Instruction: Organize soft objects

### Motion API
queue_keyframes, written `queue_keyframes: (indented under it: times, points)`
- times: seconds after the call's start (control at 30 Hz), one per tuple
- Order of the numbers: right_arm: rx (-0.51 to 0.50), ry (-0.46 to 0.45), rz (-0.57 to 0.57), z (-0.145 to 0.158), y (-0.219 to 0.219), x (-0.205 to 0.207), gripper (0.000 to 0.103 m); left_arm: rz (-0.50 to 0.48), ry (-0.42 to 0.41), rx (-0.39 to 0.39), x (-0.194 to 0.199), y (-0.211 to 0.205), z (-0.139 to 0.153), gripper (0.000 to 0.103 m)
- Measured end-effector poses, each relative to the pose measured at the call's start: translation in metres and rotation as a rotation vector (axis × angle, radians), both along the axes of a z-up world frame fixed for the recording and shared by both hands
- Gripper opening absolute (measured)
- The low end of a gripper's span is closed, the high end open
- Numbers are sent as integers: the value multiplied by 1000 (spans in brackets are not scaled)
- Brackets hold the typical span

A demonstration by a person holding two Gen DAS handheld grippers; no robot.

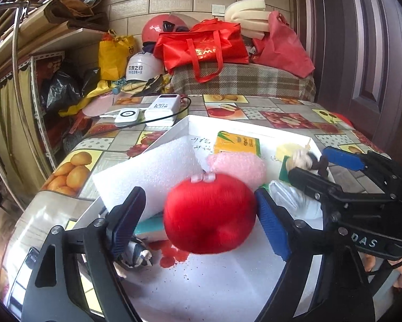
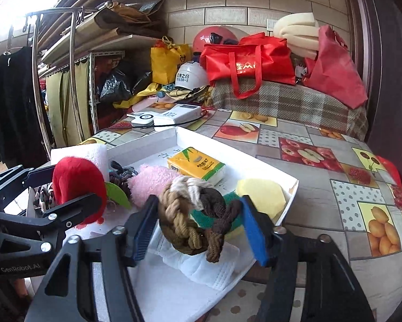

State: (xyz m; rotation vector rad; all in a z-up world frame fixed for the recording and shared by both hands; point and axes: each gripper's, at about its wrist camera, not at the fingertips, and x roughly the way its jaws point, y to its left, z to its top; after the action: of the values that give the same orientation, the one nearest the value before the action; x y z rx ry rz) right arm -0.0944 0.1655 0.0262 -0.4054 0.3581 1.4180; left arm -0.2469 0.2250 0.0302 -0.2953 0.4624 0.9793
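Note:
A white tray (image 1: 241, 276) on the table holds soft things. My left gripper (image 1: 198, 220) is open around a red plush apple (image 1: 210, 214); only the right pad seems to touch it. In the right wrist view the apple (image 2: 77, 185) sits between the left gripper's fingers (image 2: 75, 209). My right gripper (image 2: 198, 228) is open around a braided brown, tan and cream yarn knot (image 2: 195, 212) above a white pad (image 2: 201, 265); it also shows in the left wrist view (image 1: 321, 169). A pink fluffy piece (image 1: 238, 166), a yellow tissue pack (image 2: 195, 166), white foam (image 1: 150, 171) and a yellow-green sponge (image 2: 262, 196) lie in the tray.
Two white power banks (image 1: 147, 114) with a cable lie at the table's far left. Red bags (image 1: 203, 45), helmets and foam rolls sit on a plaid-covered surface behind. Shelves and a metal rack stand at left, a door at right. A red stain (image 1: 171, 255) marks the tray.

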Motion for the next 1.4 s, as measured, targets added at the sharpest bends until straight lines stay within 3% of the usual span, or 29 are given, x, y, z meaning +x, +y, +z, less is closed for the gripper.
queue_keyframes:
  times: [0.07, 0.1, 0.23, 0.6, 0.9, 1.4]
  points:
    - [2, 5, -20, 0, 0, 3, 85, 10, -12, 8, -4, -1, 1, 93]
    - [1, 13, -22, 0, 1, 5, 89, 11, -15, 12, -5, -1, 1, 102]
    - [7, 26, -57, -1, 0, 11, 103, 2, -24, 34, -6, -4, 4, 103]
    - [19, 9, -65, 0, -1, 8, 103, 21, -26, 58, -7, -8, 6, 103]
    - [76, 1, -95, 4, -16, 8, 103, 78, -29, 147, -12, -23, 11, 103]
    - [135, 18, -208, 7, -66, 17, 103, 51, -21, 155, -6, -58, 11, 103]
